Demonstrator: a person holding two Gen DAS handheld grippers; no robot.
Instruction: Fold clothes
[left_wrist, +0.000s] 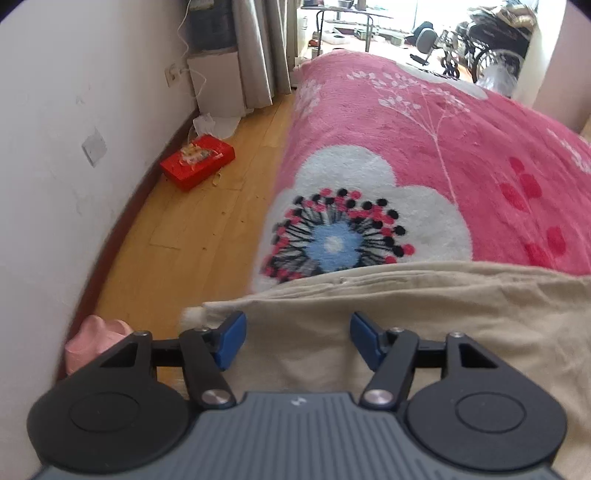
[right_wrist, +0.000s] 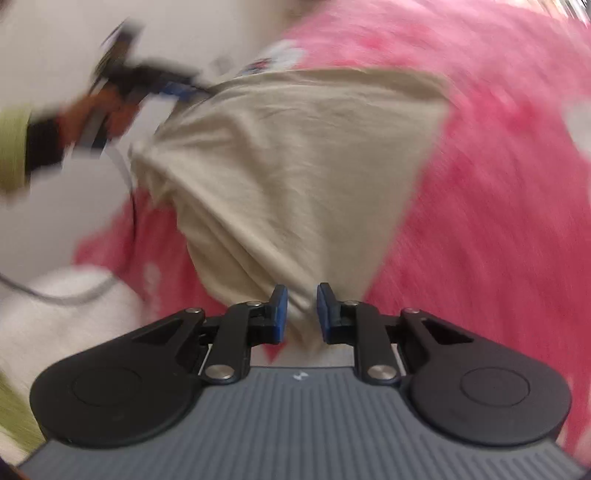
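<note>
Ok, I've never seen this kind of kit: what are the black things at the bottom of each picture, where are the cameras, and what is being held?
A person holds a gripper in each hand. Each carries a wide-angle camera looking forward along its two blue-tipped jaws. One view is from the left gripper; the blurred one is from the right gripper. A beige garment lies on a pink flowered blanket over a bed. The right jaws stand narrow with the garment's bunched end between them, apparently pinched. The left jaws stand wide over another edge, gripping nothing that shows. A red box sits on the floor.
</note>
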